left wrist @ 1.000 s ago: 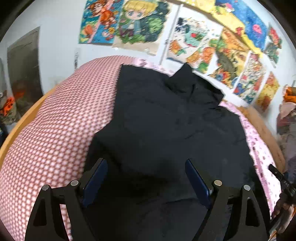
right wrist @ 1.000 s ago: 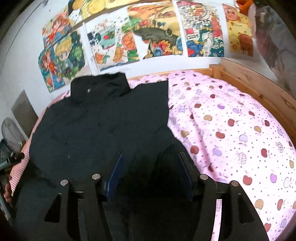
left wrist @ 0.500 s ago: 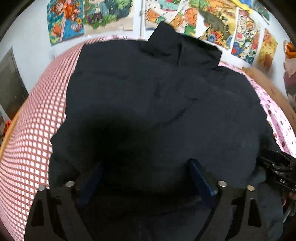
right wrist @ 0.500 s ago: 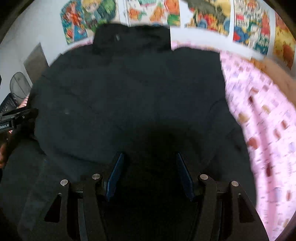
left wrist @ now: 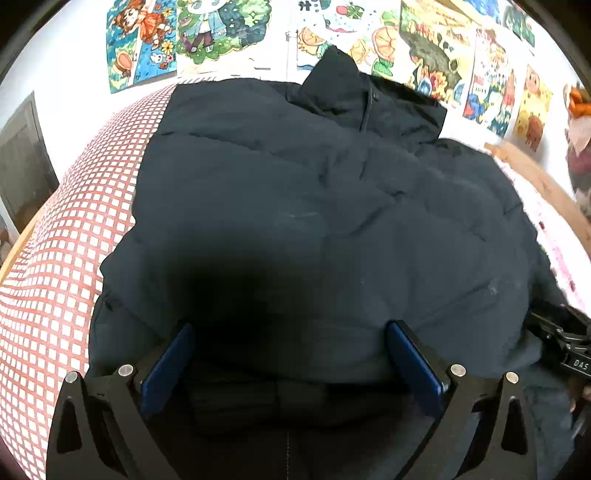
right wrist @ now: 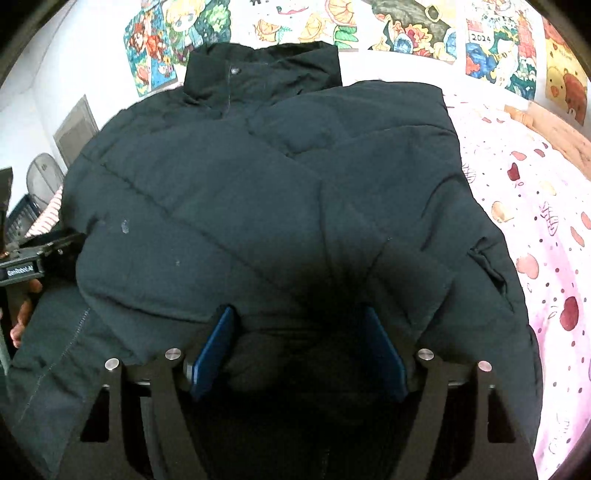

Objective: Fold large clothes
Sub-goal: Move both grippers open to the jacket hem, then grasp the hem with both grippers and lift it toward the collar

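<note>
— Where's the coat?

— The black padded jacket [left wrist: 332, 221] lies spread on the bed [left wrist: 66, 258], collar [right wrist: 258, 70] toward the wall with the cartoon posters [left wrist: 221, 33]. The near hem looks folded back over the body, a rounded edge right at both tools.

— And the hands?

— Both grippers tip steeply down at that folded edge, side by side. The left gripper [left wrist: 288, 354] stands at its widest, and its jaws have just been opening. The fold bulges up between the blue pads [left wrist: 166, 365], but they do not press on it. The right gripper [right wrist: 299, 343] is narrower but also apart, jaws just been opening too; dark cloth sits between its pads [right wrist: 214, 347] with no pinch that I can see.

— Does either camera give you something the other doesn't?

— Yes. The left wrist view shows the red-and-white checked sheet [left wrist: 55, 295] beside the jacket, and the right tool's black body [left wrist: 565, 350] at its far edge. The right wrist view shows the pink spotted sheet [right wrist: 546, 221], the wooden bed frame [right wrist: 554, 125], a fan [right wrist: 44, 173] by the wall — and the person's fingers [right wrist: 26, 314] under the left tool's labelled body. It also shows a zipper seam [right wrist: 70, 332] running down a loose panel at the lower left.
</note>
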The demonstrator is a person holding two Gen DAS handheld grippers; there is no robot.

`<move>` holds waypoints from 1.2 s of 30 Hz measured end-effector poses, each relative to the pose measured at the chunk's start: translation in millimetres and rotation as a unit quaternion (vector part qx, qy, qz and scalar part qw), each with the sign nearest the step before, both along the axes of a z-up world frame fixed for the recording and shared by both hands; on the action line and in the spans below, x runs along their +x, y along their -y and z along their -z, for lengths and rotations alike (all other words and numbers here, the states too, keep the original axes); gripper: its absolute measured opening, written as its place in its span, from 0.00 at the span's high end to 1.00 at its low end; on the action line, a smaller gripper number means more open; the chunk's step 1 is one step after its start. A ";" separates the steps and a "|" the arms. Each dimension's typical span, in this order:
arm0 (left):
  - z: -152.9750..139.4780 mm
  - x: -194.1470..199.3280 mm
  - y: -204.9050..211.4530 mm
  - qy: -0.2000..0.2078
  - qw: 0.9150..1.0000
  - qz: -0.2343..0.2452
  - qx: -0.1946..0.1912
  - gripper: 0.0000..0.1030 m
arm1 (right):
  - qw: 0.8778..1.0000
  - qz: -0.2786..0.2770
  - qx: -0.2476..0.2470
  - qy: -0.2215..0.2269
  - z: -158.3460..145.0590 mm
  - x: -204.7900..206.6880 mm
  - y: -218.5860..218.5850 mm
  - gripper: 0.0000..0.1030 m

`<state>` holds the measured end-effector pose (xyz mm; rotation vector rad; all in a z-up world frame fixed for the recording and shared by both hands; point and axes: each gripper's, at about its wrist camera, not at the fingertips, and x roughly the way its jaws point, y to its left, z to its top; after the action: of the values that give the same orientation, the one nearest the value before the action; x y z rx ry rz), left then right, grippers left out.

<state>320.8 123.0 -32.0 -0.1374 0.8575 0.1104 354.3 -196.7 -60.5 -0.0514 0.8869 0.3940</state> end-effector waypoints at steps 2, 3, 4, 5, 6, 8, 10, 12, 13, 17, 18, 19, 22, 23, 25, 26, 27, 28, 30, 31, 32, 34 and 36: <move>-12.0 2.1 -5.5 0.009 1.000 0.000 -0.027 0.00 | 1.000 0.009 0.015 0.010 -8.3 -0.5 8.6 0.33; -22.0 4.2 -10.7 0.020 0.999 -0.001 -0.039 0.00 | 0.999 0.014 0.026 0.016 -15.1 0.9 13.5 0.33; -29.7 8.6 -11.6 0.029 0.999 -0.001 -0.040 0.00 | 0.999 0.015 0.034 0.024 -21.4 3.1 17.6 0.33; -41.2 13.9 -14.2 0.041 0.998 -0.003 -0.036 0.00 | 0.999 0.016 0.038 0.034 -29.0 6.0 19.4 0.33; -52.7 21.3 -15.5 0.052 0.998 -0.005 -0.028 0.00 | 0.998 0.016 0.034 0.050 -38.7 12.4 20.3 0.33; -74.9 38.9 -17.4 0.068 0.998 -0.006 -0.012 0.00 | 0.997 0.023 0.027 0.075 -53.9 25.8 20.8 0.33; -96.0 60.4 -18.1 0.085 0.996 -0.005 0.000 0.00 | 0.995 0.035 0.040 0.087 -69.9 43.6 22.6 0.33; -116.8 90.8 -20.2 0.105 0.994 -0.007 0.014 0.00 | 0.994 0.041 0.059 0.083 -86.3 70.6 21.6 0.33; -122.2 104.2 -21.5 0.110 0.994 -0.008 0.016 0.00 | 0.994 0.042 0.061 0.081 -91.6 83.1 18.6 0.33; -130.9 172.7 -30.4 0.119 0.993 -0.026 -0.007 0.00 | 0.995 0.058 0.052 0.062 -105.7 149.8 1.6 0.33; -128.7 190.5 -33.9 0.113 0.993 -0.030 -0.022 0.00 | 0.995 0.072 0.056 0.050 -107.9 173.5 -2.0 0.33; -126.9 203.2 -35.3 0.108 0.993 -0.031 -0.033 0.00 | 0.994 0.082 0.062 0.043 -108.1 188.7 -3.8 0.33; -121.6 231.7 -38.5 0.103 0.993 -0.031 -0.055 0.11 | 0.990 0.117 0.082 0.017 -104.4 235.6 -14.7 0.34; -120.4 238.3 -37.7 0.105 0.992 -0.025 -0.060 0.14 | 0.988 0.124 0.086 0.016 -102.9 248.0 -20.6 0.35; -117.6 247.5 -32.7 0.105 0.993 -0.012 -0.059 0.24 | 0.987 0.135 0.085 0.020 -99.5 262.7 -32.1 0.39; -115.8 252.3 -30.3 0.103 0.993 -0.007 -0.057 0.28 | 0.987 0.135 0.085 0.021 -98.1 269.2 -36.7 0.40; -113.0 259.2 -26.5 0.099 0.994 0.003 -0.054 0.36 | 0.987 0.136 0.079 0.020 -95.5 277.3 -43.5 0.41; -111.3 263.4 -23.6 0.095 0.994 0.009 -0.053 0.43 | 0.988 0.135 0.073 0.018 -93.4 281.7 -47.9 0.42; -105.7 274.9 -16.4 0.080 0.996 0.014 -0.048 0.57 | 0.989 0.136 0.064 0.014 -89.1 288.5 -53.4 0.45; -104.5 277.5 -14.6 0.078 0.995 0.017 -0.054 0.70 | 0.988 0.139 0.064 0.016 -88.2 290.3 -54.1 0.46; -103.6 279.6 -13.2 0.079 0.994 0.021 -0.066 0.79 | 0.988 0.140 0.064 0.022 -88.4 290.9 -55.0 0.52; -104.0 278.1 -14.1 0.084 0.993 0.018 -0.085 0.90 | 0.988 0.138 0.063 0.033 -90.0 291.1 -57.0 0.72; -104.6 269.6 -14.6 0.097 0.991 0.016 -0.093 0.91 | 0.988 0.132 0.063 0.039 -92.4 290.8 -59.5 0.84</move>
<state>590.5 137.5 72.5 -0.3039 0.6753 -0.0141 645.0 -137.2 31.9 0.1650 0.7770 0.1984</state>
